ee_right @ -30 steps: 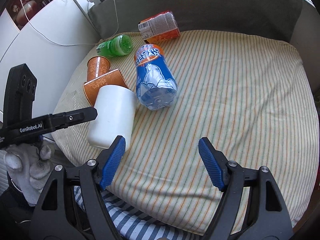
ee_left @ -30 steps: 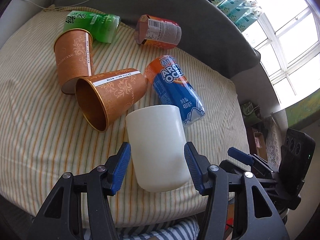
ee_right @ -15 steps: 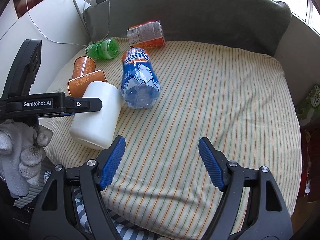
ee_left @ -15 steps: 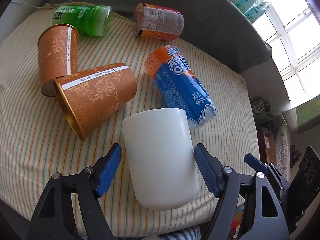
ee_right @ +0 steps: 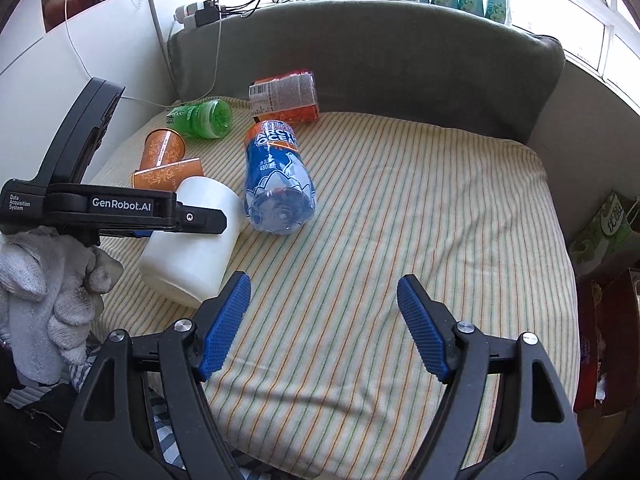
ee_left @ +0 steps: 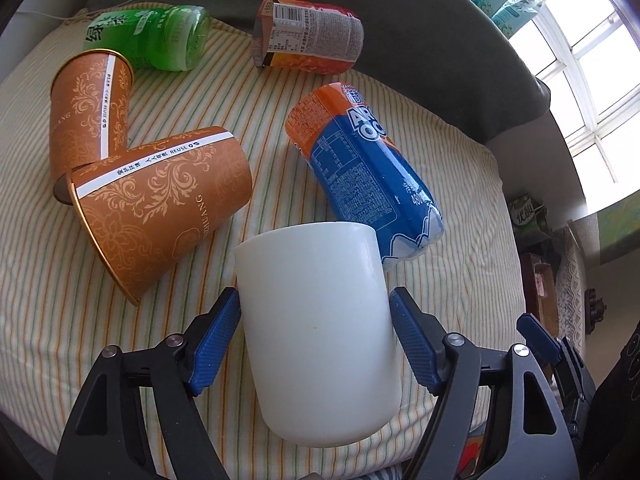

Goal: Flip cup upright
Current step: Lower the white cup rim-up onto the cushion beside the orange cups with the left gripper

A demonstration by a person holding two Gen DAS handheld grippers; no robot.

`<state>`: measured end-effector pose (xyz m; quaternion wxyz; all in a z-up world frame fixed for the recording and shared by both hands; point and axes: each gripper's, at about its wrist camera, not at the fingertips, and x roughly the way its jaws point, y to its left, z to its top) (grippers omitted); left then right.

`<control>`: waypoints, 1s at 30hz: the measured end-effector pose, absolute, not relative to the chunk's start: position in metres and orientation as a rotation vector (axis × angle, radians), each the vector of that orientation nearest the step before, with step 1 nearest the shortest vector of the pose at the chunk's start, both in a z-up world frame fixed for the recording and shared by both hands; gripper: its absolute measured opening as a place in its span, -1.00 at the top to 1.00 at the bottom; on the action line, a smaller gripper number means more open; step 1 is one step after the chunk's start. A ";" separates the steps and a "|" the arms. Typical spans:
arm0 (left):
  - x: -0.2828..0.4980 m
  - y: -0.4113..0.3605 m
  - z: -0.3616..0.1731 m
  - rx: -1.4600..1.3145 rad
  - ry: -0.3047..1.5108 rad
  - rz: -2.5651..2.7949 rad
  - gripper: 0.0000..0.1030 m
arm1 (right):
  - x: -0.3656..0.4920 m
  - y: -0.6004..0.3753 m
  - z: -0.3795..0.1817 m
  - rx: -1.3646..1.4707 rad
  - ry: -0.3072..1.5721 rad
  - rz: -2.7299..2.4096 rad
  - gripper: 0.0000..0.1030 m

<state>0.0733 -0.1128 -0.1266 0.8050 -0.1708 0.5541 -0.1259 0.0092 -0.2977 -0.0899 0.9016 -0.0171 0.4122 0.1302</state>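
Observation:
A white cup (ee_left: 320, 328) lies on its side on the striped cushion (ee_left: 40, 280), closed base toward me, near the front edge. My left gripper (ee_left: 316, 336) is open with its blue pads on either side of the cup; the left pad (ee_left: 218, 340) looks close to or touching the wall, the right pad (ee_left: 412, 344) stands slightly off. The cup also shows in the right wrist view (ee_right: 192, 248), under the left gripper's body. My right gripper (ee_right: 324, 324) is open and empty above bare cushion, to the right of the cup.
Two orange paper cups (ee_left: 160, 204) (ee_left: 88, 108) lie on their sides left of the white cup. A blue bottle (ee_left: 360, 172) lies just behind it. A green bottle (ee_left: 152, 36) and an orange-labelled bottle (ee_left: 308, 36) lie by the grey backrest (ee_right: 360, 48). The cushion's right half is bare.
My left gripper has moved forward along the white cup, so its pads now flank the cup's middle. The right gripper has drawn back and tilted up a little.

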 end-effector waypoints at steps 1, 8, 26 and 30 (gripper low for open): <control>0.073 -0.113 -0.126 -0.360 1.183 -0.274 -0.47 | 0.010 -0.299 -0.090 -0.030 0.853 0.268 -0.52; 0.064 -0.111 -0.112 -0.299 1.099 -0.266 -0.47 | 0.012 -0.300 -0.097 -0.015 0.870 0.269 -0.52; 0.035 -0.139 -0.094 -0.008 0.838 -0.285 -0.44 | 0.014 -0.303 -0.101 0.009 0.883 0.249 -0.52; 0.030 -0.144 -0.092 0.007 0.832 -0.304 -0.44 | 0.012 -0.303 -0.100 0.027 0.878 0.242 -0.52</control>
